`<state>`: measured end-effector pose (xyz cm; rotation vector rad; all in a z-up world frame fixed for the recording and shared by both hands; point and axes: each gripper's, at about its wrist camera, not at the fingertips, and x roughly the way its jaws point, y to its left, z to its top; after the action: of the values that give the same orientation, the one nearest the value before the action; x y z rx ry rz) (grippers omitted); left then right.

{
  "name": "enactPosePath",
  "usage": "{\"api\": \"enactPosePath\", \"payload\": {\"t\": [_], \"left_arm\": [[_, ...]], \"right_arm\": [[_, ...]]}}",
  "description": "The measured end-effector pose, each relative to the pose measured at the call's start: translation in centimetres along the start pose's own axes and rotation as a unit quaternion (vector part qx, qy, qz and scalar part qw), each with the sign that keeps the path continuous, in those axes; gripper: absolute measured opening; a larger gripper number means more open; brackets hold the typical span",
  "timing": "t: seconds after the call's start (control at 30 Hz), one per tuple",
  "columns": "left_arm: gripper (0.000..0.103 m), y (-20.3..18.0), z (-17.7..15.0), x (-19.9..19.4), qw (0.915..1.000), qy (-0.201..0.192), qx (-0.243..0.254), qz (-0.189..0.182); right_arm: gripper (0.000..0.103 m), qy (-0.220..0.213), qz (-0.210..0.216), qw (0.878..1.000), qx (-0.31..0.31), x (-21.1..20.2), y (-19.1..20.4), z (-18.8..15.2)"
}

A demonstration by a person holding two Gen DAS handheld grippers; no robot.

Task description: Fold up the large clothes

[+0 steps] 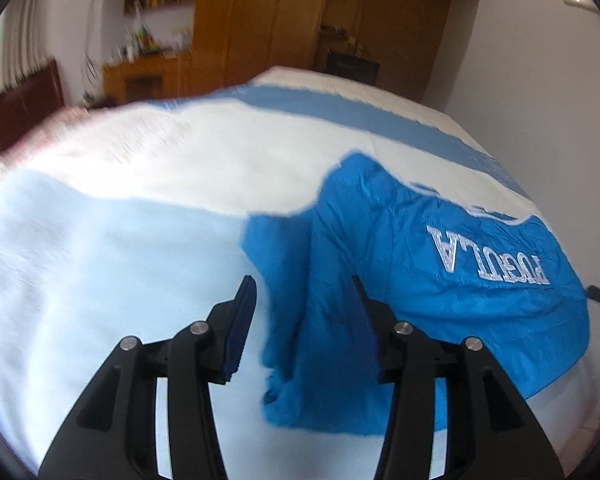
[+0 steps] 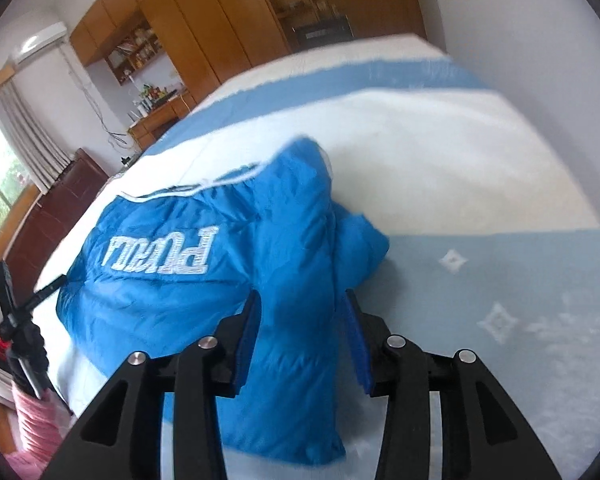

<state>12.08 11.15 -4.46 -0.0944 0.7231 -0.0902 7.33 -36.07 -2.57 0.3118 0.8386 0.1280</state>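
A bright blue quilted jacket (image 1: 440, 280) with white embroidered lettering lay on a bed covered by a white-and-pale-blue blanket (image 1: 100, 260), its sleeves folded in over the body. In the left wrist view, the left gripper (image 1: 304, 292) hung above the near end of one folded sleeve (image 1: 320, 360) — its blue-padded black jaws stood apart, and the pads pressed on nothing, though the sleeve lay beneath the gap. In the right wrist view, the right gripper (image 2: 302, 304) was likewise released: its jaws were spread to either side of the other folded sleeve (image 2: 296, 340), and no pad was seen clamping the cloth. The jacket's lettering read upside down from both cameras. Wooden wardrobes (image 2: 204, 28) and a cluttered shelf (image 2: 136, 52) stood beyond the bed — motion blur softened both views.
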Motion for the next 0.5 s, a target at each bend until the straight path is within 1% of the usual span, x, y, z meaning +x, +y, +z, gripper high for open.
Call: {"api": "enactPosePath", "payload": {"t": [0.07, 0.17, 0.2, 0.23, 0.33, 0.43, 0.5], "left_arm": [[0.046, -0.4, 0.2, -1.5, 0.9998, -0.016, 0.006, 0.006], [0.045, -1.9, 0.2, -3.1, 0.9997, -0.023, 0.012, 0.003], [0.045, -2.7, 0.0, -3.4, 0.9996, -0.023, 0.018, -0.001], [0.045, -3.4, -0.2, -3.6, 0.9995, -0.022, 0.023, -0.002], [0.045, -5.4, -0.9, -3.6, 0.9993, -0.015, 0.034, -0.004], [0.045, -7.2, -1.5, -3.2, 0.9987, -0.006, 0.042, -0.028], [0.045, -8.6, -1.9, -2.7, 0.9983, -0.003, 0.049, -0.031]], "right_arm": [[0.036, -0.008, -0.001, 1.000, -0.016, -1.3, 1.0, -0.5], [0.029, -0.004, -0.001, 0.999, -0.039, -2.0, 3.1, -1.2], [0.023, -0.002, 0.000, 0.999, -0.045, -2.1, 3.3, -1.4], [0.020, 0.002, 0.001, 0.999, -0.049, -2.1, 3.7, -1.7], [0.018, 0.009, 0.007, 0.998, -0.055, -2.0, 4.5, -2.2], [0.018, 0.000, 0.000, 0.998, -0.062, -1.9, 5.4, -2.3], [0.018, -0.002, 0.005, 0.998, -0.065, -1.4, 6.1, -2.4]]}}
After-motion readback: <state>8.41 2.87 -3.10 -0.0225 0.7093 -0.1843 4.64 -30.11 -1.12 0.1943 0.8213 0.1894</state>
